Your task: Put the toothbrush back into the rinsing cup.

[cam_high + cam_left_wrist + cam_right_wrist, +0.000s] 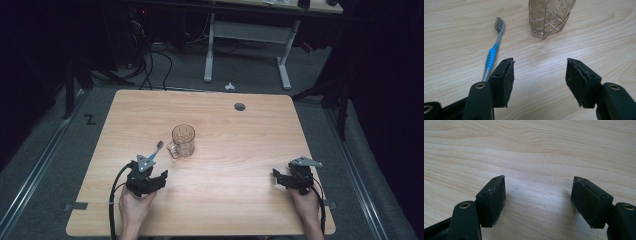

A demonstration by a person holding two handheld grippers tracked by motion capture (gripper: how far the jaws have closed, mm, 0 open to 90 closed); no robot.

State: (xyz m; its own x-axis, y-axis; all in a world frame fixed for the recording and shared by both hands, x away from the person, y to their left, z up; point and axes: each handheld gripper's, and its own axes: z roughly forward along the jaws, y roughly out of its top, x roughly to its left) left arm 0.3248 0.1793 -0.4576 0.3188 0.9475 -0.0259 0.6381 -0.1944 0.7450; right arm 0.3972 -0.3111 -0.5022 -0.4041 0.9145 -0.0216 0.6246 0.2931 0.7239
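— High view: where do your tools stand?
— Your left gripper (159, 176) sits near the toothbrush (154, 151), beside the glass mug (182, 141); your right gripper (278, 178) rests well apart.
— Left gripper view?
— Jaws wide, nothing between; toothbrush lies flat just left.
— Right gripper view?
— Jaws wide over bare table (549, 150), holding nothing.

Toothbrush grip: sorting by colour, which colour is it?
Blue grip on a grey toothbrush, clearest in the left gripper view.

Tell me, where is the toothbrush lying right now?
In the high view the toothbrush lies flat on the table's left half, just left of the glass mug, with the left tongs right in front of it.
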